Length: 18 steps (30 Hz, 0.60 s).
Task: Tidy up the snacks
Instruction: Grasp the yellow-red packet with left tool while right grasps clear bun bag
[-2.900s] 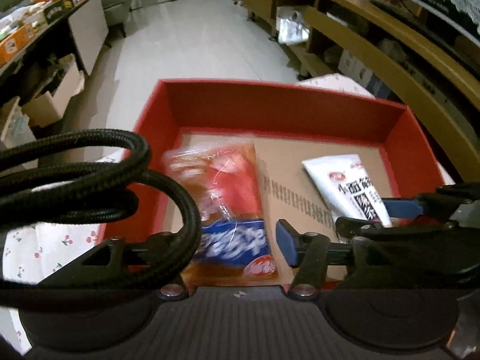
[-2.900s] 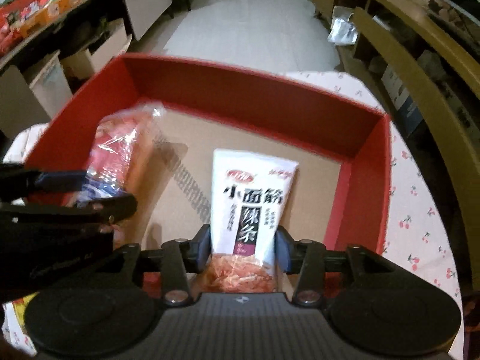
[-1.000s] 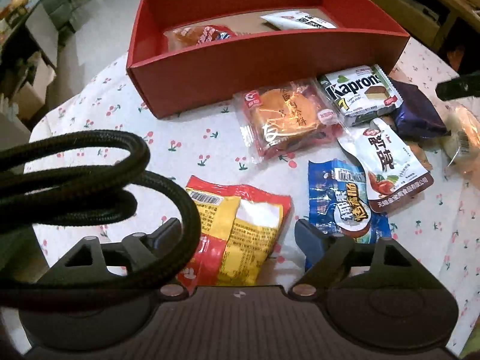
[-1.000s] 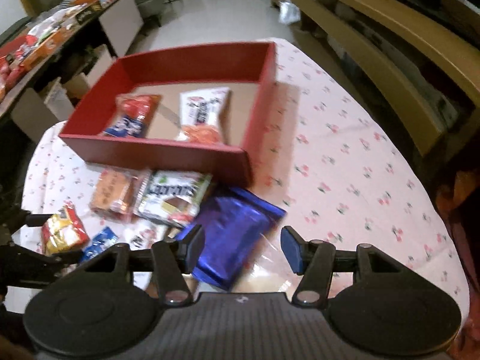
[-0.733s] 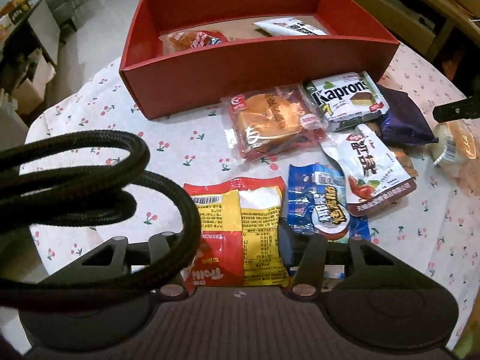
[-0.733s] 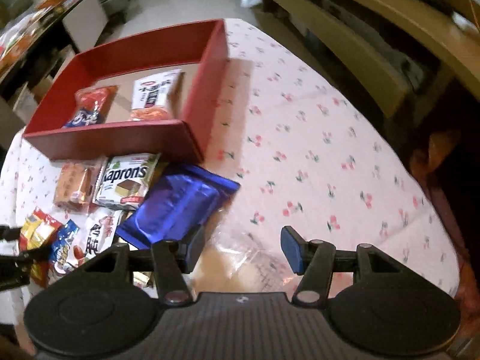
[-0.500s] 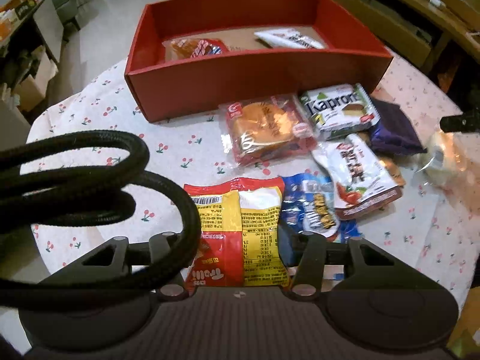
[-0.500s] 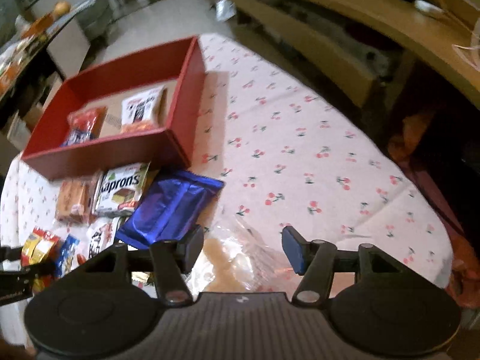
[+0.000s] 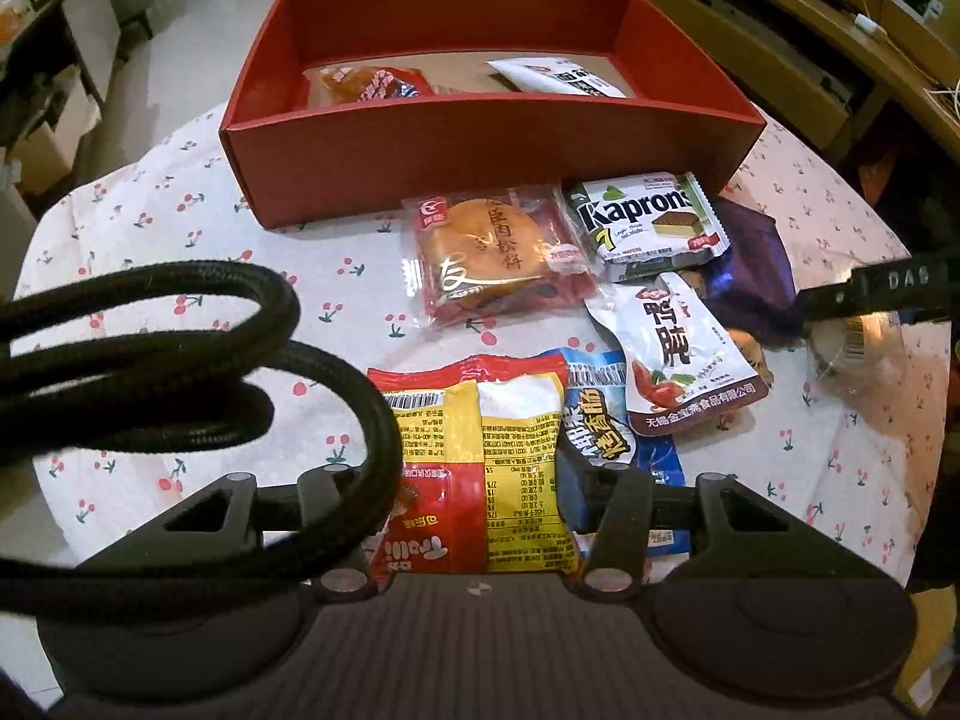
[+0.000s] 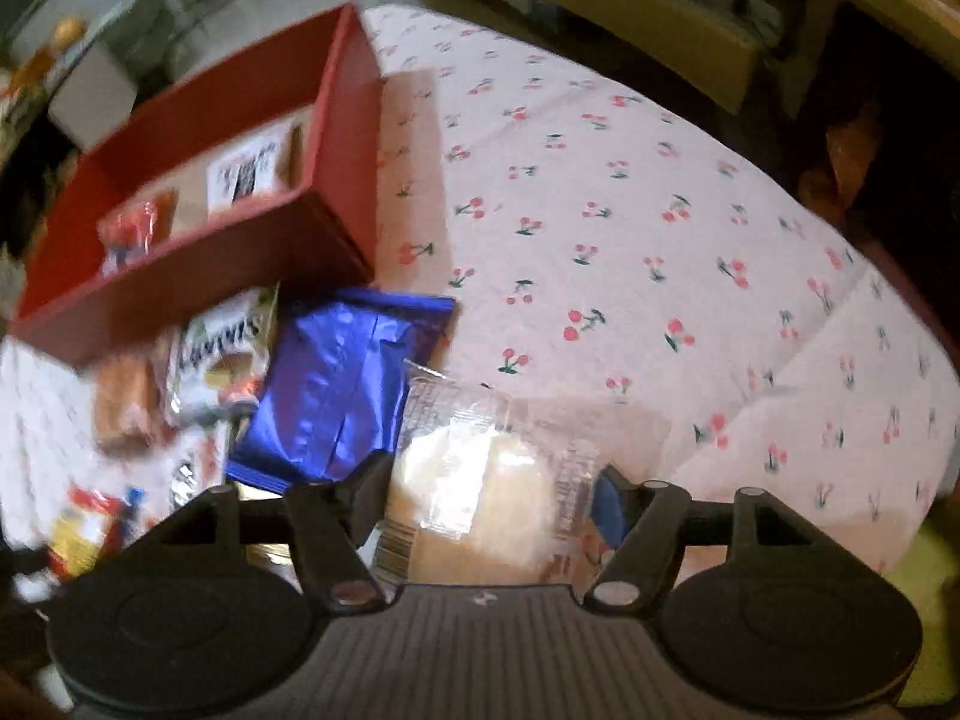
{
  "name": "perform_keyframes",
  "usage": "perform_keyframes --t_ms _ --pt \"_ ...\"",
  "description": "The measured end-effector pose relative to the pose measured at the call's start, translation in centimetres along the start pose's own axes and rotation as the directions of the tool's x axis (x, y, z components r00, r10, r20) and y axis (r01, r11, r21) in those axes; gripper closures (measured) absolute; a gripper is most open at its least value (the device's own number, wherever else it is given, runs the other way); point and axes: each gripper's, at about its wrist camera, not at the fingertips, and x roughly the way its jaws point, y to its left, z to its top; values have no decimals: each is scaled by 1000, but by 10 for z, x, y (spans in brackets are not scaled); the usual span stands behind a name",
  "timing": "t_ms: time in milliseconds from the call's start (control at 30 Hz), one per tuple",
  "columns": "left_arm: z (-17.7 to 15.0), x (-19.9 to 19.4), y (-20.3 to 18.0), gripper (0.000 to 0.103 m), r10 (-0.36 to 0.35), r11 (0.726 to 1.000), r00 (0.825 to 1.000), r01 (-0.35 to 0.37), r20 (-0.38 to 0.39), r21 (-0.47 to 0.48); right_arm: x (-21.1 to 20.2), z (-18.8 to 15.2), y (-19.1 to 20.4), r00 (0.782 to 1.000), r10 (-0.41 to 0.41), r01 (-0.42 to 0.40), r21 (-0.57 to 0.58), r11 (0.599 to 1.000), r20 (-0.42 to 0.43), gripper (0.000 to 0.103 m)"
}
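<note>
Two snacks lie in the red box [image 9: 480, 138]. Many wait on the worktop [image 9: 180, 252]. The left gripper [image 9: 474, 480] pinches the yellow bag [image 9: 480, 450]. The right gripper [image 10: 489, 498], just opening wider, straddles the clear-wrapped bun [image 10: 480, 480].

red box [image 9: 480, 144] holds two packets; other snack packets [image 9: 498, 252] lie before it.
</note>
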Motion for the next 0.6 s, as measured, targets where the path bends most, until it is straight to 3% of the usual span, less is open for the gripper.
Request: perform_keyframes --t_ms 67,300,467,600 --pt "0 -1 1 43 -3 1000 1000 3 1 -5 -3 -4 2 1000 -1 1 -51 999 9 38" --pt "-2 -1 8 42 33 999 999 -33 4 -31 -12 -14 -2 998 56 -55 -95 994 8 41" --pt "-4 12 11 18 105 994 994 -105 -17 -22 -5 -18 6 998 65 -68 -123 990 -27 39" --pt "-2 12 18 21 112 992 994 -112 -14 -58 -4 -21 11 999 38 -38 -171 985 0 39"
